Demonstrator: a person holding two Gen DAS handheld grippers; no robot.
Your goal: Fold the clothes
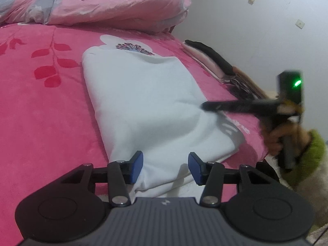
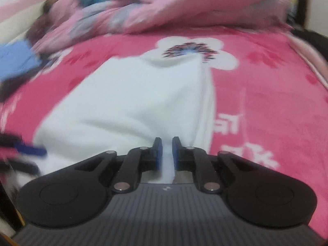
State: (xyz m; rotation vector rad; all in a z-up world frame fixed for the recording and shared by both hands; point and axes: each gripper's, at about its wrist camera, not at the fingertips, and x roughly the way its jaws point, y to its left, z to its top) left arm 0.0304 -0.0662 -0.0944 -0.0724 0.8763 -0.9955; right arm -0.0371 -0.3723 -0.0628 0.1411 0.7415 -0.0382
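A white garment [image 1: 143, 102] lies folded into a long panel on the pink flowered bed sheet [image 1: 41, 112]. My left gripper [image 1: 165, 157] stands open over the garment's near corner, its blue pads apart with cloth lying between them. My right gripper [image 1: 205, 105] reaches in from the right at the garment's right edge, blurred. In the right wrist view the garment [image 2: 133, 102] fills the middle, and the right gripper [image 2: 165, 141] is shut on a narrow fold of its white cloth. The left gripper [image 2: 30, 150] shows as a blurred blue pad at the left edge.
A crumpled pink quilt [image 1: 102, 2] is heaped across the far end of the bed. A stack of folded clothes [image 1: 215, 61] lies along the bed's right edge by the white wall [image 1: 256, 30]. A hand [image 1: 274, 141] in a green sleeve [image 1: 313, 149] holds the right gripper.
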